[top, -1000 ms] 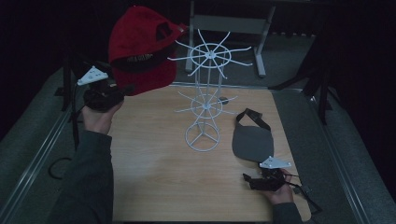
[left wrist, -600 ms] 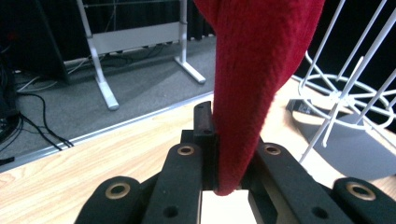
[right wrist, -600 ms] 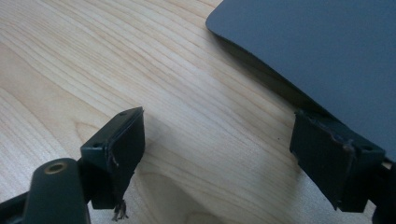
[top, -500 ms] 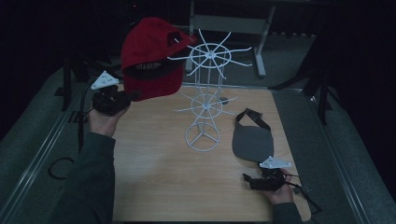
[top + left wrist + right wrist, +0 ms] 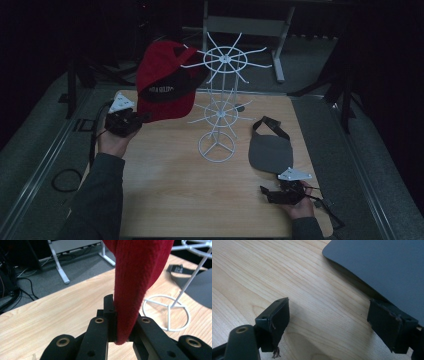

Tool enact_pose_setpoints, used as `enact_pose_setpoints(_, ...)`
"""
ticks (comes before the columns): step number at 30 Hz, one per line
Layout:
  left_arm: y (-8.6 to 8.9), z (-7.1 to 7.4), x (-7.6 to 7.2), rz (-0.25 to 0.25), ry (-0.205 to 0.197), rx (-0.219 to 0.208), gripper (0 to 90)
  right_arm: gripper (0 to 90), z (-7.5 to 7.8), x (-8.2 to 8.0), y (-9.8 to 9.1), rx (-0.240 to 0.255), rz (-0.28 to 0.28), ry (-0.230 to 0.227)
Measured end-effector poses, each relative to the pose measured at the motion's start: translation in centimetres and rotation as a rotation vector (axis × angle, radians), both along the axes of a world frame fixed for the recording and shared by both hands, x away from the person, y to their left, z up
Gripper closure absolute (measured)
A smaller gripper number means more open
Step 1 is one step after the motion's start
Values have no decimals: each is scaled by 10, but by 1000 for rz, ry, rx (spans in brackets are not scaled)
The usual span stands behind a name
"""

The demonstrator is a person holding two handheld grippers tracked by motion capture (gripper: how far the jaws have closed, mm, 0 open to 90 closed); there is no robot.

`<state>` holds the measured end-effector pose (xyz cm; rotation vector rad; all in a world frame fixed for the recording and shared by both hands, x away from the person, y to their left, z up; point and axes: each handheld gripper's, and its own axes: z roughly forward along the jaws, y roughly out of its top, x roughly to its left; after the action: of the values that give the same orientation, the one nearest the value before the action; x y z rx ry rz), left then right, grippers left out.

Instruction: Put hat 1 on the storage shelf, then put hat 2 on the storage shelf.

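The left gripper point(image 5: 131, 120) clamped the brim of the red cap point(image 5: 165, 80), held against the white wire rack point(image 5: 220, 107), while the right gripper point(image 5: 329, 325) rested open beside the grey cap point(image 5: 270, 152).

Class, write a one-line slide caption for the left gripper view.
Left tongs clamp the red cap above the wooden table, beside the white wire rack.
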<state>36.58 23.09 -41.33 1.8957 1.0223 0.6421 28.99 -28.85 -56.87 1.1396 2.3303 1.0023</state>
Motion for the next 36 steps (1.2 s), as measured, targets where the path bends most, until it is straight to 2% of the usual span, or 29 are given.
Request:
enact_pose_setpoints(6, -3, -12, 0, -7, 17, -13, 855, 178, 0, 0, 0, 0, 0, 0)
enact_pose_setpoints(17, -3, -21, -5, -18, 24, -54, 838, 178, 0, 0, 0, 0, 0, 0)
enact_pose_setpoints(21, 0, -20, -8, -23, 17, -73, 774, 178, 0, 0, 0, 0, 0, 0)
enact_pose_setpoints(22, 1, -20, -10, -24, 16, -77, 723, 178, 0, 0, 0, 0, 0, 0)
enact_pose_setpoints(27, 3, -20, -14, -22, 13, -90, 666, 184, 0, 0, 0, 0, 1, 0)
enact_pose_setpoints(28, 2, -20, -16, -22, 8, -96, 652, 232, 1, 0, -1, 1, -16, 0)
enact_pose_setpoints(29, 2, -20, -16, -22, 8, -96, 639, 232, 1, 0, -1, 1, -16, 0)
enact_pose_setpoints(30, 1, -19, -17, -26, 1, -90, 629, 317, 4, 1, -2, 3, -33, 22)
enact_pose_setpoints(31, 1, -19, -17, -26, 1, -90, 622, 317, 4, 1, -2, 3, -33, 22)
enact_pose_setpoints(33, 1, -18, -18, -24, -3, -97, 614, 407, 8, 2, -3, 13, -31, 35)
enact_pose_setpoints(34, 0, -18, -19, -22, -5, -95, 605, 501, 12, 2, -5, 30, -22, 34)
enact_pose_setpoints(35, 0, -18, -19, -22, -5, -95, 602, 501, 12, 2, -5, 30, -22, 34)
enact_pose_setpoints(36, 0, -19, -20, -20, -6, -96, 602, 541, 15, 2, -5, 36, -20, 33)
